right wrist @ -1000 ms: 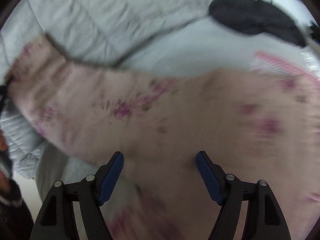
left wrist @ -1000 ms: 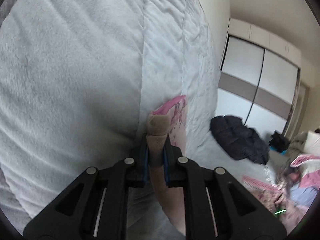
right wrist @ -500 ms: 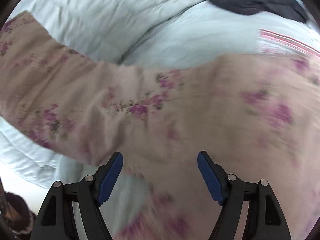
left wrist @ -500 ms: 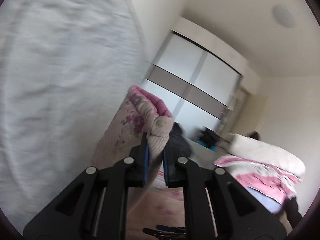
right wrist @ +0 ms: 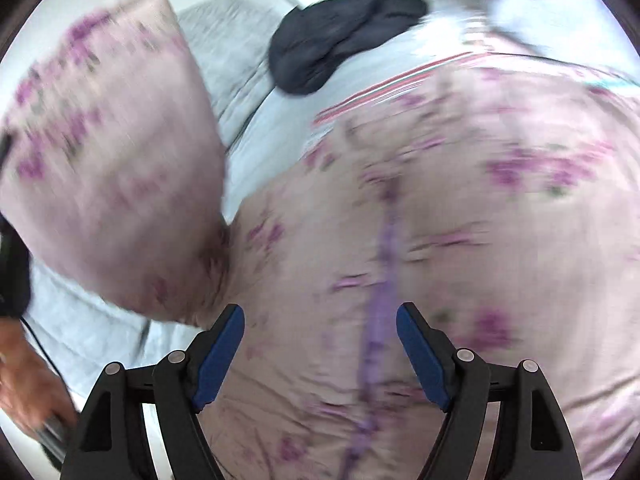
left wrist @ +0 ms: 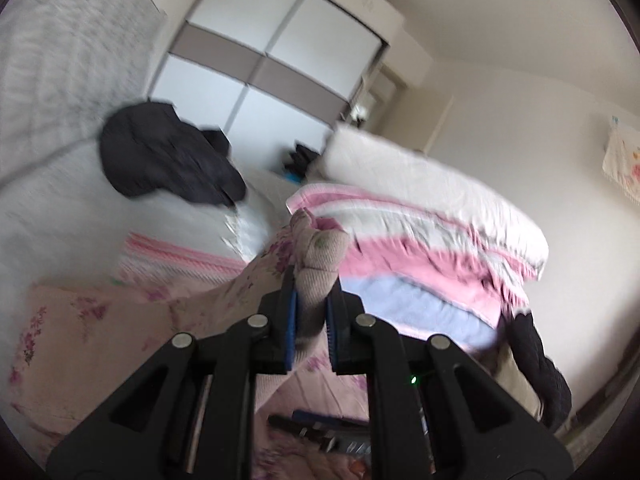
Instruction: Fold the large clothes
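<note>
A large pale pink garment with purple flowers (right wrist: 460,220) lies spread on the bed. My left gripper (left wrist: 311,300) is shut on its ribbed sleeve cuff (left wrist: 320,264) and holds it up in the air; the sleeve (right wrist: 108,152) hangs lifted at the left of the right wrist view. The garment also shows in the left wrist view (left wrist: 100,344) below the cuff. My right gripper (right wrist: 320,344) is open and empty just above the garment's body, near its purple centre seam (right wrist: 384,280).
A dark jacket (left wrist: 164,156) lies on the white bed cover (left wrist: 60,216); it also shows in the right wrist view (right wrist: 340,28). A pile of pink, white and blue bedding (left wrist: 420,248) sits at the right. A wardrobe with sliding doors (left wrist: 272,52) stands behind.
My left gripper has swung the held cuff up and across towards the garment's body, its view turning from the quilt to the room. The sleeve now stands lifted at the left. My right gripper stays open.
</note>
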Available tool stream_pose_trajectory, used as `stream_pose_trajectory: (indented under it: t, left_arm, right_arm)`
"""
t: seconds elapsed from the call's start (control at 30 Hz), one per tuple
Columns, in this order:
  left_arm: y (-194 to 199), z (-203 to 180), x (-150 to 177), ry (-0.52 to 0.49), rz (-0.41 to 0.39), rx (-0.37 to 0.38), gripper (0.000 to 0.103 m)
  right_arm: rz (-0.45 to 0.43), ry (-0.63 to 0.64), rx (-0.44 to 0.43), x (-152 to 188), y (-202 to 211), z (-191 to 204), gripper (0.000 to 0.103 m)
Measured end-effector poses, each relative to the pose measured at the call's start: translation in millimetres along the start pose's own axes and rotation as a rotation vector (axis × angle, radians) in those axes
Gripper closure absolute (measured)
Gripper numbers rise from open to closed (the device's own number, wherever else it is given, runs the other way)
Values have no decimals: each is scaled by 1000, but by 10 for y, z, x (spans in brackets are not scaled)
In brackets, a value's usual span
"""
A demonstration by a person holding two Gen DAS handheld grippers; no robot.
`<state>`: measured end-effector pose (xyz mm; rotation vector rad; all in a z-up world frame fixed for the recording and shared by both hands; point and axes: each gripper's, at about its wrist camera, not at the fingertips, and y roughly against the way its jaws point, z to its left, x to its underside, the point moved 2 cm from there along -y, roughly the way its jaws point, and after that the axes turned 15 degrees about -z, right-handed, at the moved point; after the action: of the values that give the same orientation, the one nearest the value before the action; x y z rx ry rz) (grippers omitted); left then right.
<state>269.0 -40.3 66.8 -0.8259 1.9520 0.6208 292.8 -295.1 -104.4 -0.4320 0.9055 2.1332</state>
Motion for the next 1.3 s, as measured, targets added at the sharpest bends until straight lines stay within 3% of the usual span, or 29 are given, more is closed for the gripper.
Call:
stream_pose_trajectory:
  t: [0.07, 0.1, 0.17, 0.23, 0.27, 0.33, 0.4, 0.43, 0.53, 0.6, 0.7, 0.77, 0.87, 0.93, 1.0, 1.07, 1.1, 1.13, 1.17, 1.3]
  left_arm:
    - [-110, -61, 293, 7, 69, 9, 88]
    - [-185, -73, 440, 9, 119, 17, 83]
    - [-330, -95, 803, 12, 281, 28, 74]
    - [-342, -56, 977, 3, 395, 13, 74]
    - [-243, -27, 966, 3, 402, 15, 74]
    - [-44, 37, 823, -19, 354, 12, 64]
    - [196, 191, 565, -59, 269, -39, 36]
    - [276, 275, 497, -80, 241, -75, 34]
    - [552, 667, 299, -150, 196, -232, 34]
    - [678, 978, 237, -139, 184, -319, 34]
    - [817, 1423, 162, -85, 184, -414, 34]
    - [904, 1619, 140, -67, 170, -429, 34]
    - [919, 1812, 159, -60, 159, -450, 34]
    - [959, 1935, 171, -55, 152, -458, 34]
    - [915, 1986, 206, -50, 144, -466, 34]
    - [872, 2021, 246, -46, 136, -467, 34]
    - [864, 2042, 270, -43, 135, -464, 34]
    - [850, 2050, 296, -40, 136, -455, 34]
    - [815, 2046, 317, -41, 138, -447, 34]
    - [726, 1950, 402, -66, 152, -415, 37]
  right_arm:
    - [-37, -59, 3, -48, 131, -237, 23]
    - [-48, -80, 10, -95, 172, -346, 23]
    - [-67, -122, 33, -81, 238, -554, 23]
    - [-79, -169, 53, -65, 321, -771, 23]
    - [-82, -183, 54, -52, 371, -848, 23]
    - [-77, -196, 48, -34, 371, -927, 23]
    - [-78, -225, 17, -36, 339, -935, 23]
    - [-81, -229, 9, -41, 293, -925, 23]
    - [-64, -284, -57, -63, 179, -876, 23]
    - [-84, -342, -120, -50, 214, -866, 23]
    - [-144, -381, -151, -98, 352, -914, 23]
    - [-181, -413, -162, -133, 473, -996, 23]
    - [-178, -380, -126, -119, 542, -1029, 23]
    - [-108, -307, -16, -34, 431, -992, 23]
    - [-56, -244, 38, 46, 264, -922, 23]
    - [-29, -178, 70, 111, 127, -809, 29]
    - [-12, -126, 93, 130, 44, -710, 41]
    - [6, -71, 122, 126, -38, -599, 67]
    - [17, -41, 135, 118, -97, -534, 83]
    - [-129, 137, 107, -237, 62, -5, 88]
